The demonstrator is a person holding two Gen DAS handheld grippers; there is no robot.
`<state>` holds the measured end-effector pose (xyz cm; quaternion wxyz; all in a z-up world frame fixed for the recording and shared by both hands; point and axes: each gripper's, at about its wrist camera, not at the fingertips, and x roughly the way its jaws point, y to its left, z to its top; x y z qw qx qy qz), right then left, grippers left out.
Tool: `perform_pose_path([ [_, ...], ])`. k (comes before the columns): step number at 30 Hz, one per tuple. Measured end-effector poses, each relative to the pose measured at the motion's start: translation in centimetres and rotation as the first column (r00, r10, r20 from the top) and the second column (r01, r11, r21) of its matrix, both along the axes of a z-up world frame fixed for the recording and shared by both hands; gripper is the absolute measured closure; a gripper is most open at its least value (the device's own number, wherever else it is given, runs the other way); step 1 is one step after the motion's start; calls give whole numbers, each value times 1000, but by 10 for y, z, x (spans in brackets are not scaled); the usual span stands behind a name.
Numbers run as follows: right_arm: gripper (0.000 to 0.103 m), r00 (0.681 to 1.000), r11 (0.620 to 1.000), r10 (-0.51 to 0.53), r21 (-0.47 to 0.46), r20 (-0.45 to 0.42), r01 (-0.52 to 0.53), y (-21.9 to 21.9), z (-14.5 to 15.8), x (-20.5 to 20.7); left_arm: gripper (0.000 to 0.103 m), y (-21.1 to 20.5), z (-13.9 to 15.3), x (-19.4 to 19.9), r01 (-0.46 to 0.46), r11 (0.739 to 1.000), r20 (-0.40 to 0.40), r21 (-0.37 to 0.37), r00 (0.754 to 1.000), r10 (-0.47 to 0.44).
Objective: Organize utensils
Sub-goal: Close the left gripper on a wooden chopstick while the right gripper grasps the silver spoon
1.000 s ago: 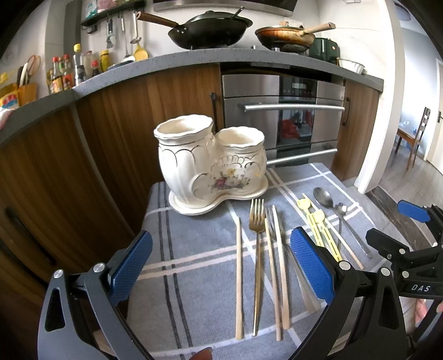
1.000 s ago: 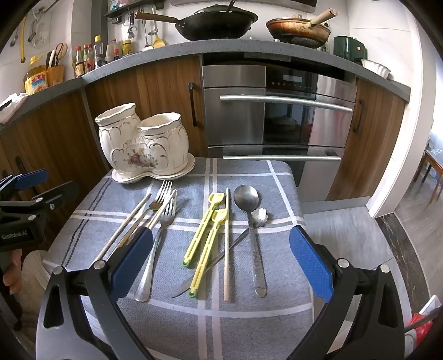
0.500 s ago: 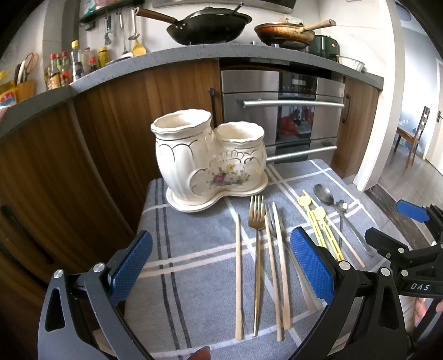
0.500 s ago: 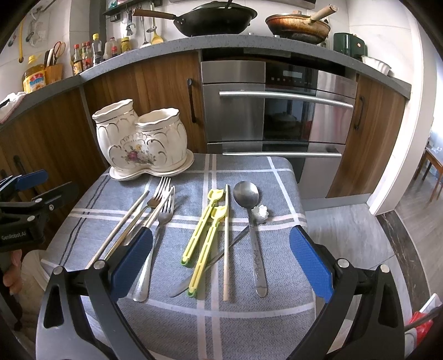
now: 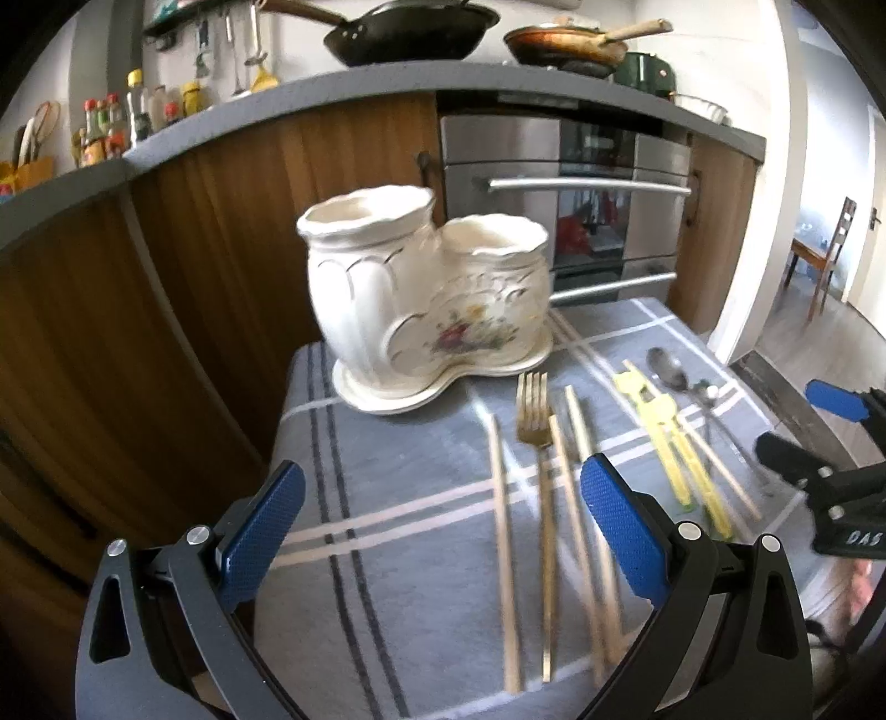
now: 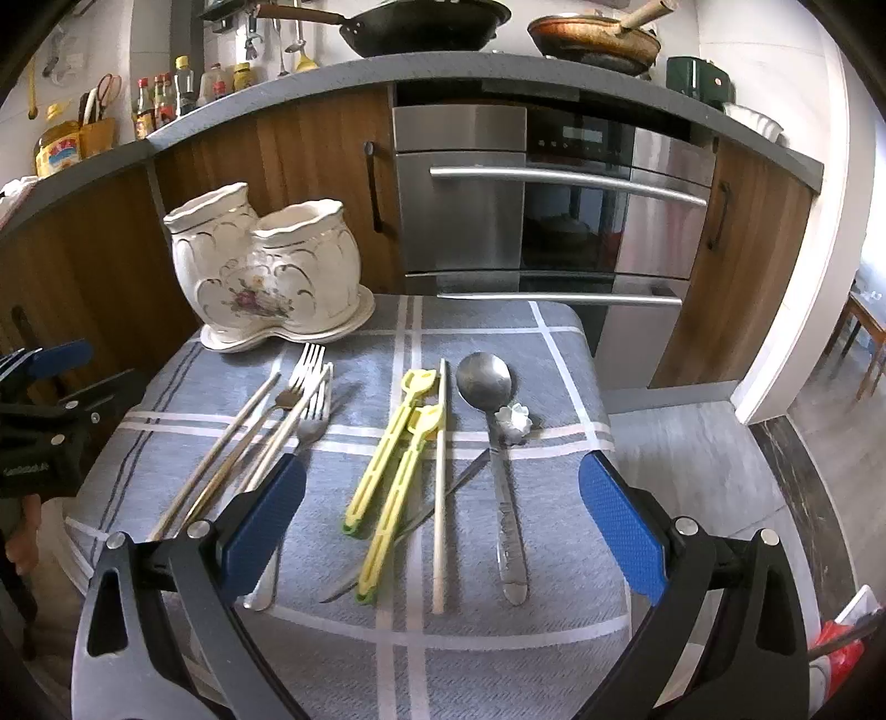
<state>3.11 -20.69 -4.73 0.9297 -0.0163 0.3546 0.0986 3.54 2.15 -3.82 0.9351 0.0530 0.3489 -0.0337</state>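
Note:
A white two-cup ceramic utensil holder (image 5: 426,302) (image 6: 266,277) stands at the back left of a grey checked cloth (image 6: 498,332). Utensils lie in a row on the cloth: wooden chopsticks (image 6: 221,454), a gold fork (image 5: 534,421), a silver fork (image 6: 310,426), yellow training chopsticks (image 6: 393,459), one more chopstick (image 6: 440,487), a knife (image 6: 421,515) and a steel spoon (image 6: 493,421). My left gripper (image 5: 443,526) is open and empty above the cloth's left part. My right gripper (image 6: 443,515) is open and empty above the yellow chopsticks.
Wooden cabinets (image 6: 288,166) and a steel oven (image 6: 554,205) stand right behind the cloth. Pans (image 6: 387,22) sit on the counter above. A small white flower-shaped object (image 6: 515,421) lies beside the spoon. The floor (image 6: 692,443) drops off to the right.
My left gripper has moved forward and a little left toward the holder; its view is blurred. My right gripper has advanced slightly over the utensils. Nothing on the cloth has moved.

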Motion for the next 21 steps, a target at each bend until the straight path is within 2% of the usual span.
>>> perform_pose_path([
  [7, 6, 999, 1000, -3, -22, -38, 2, -8, -10, 20, 4, 5, -22, 21, 54, 998, -78, 11, 996, -53],
  [11, 8, 1000, 999, 5, -33, -29, -6, -9, -12, 29, 7, -2, -29, 29, 111, 994, -109, 0, 988, -110],
  [14, 17, 999, 999, 3, -42, -32, -4, -11, -13, 37, 9, -16, -33, 39, 174, 984, -143, -35, 974, -178],
  [18, 36, 998, 1000, -8, -10, -61, 7, -21, -17, 50, 30, -32, -39, 51, 240, 967, -187, -82, 950, -251],
  [21, 47, 996, 1000, -6, 14, -88, 7, -26, -21, 60, 39, -43, -44, 59, 258, 959, -220, -120, 935, -279],
])
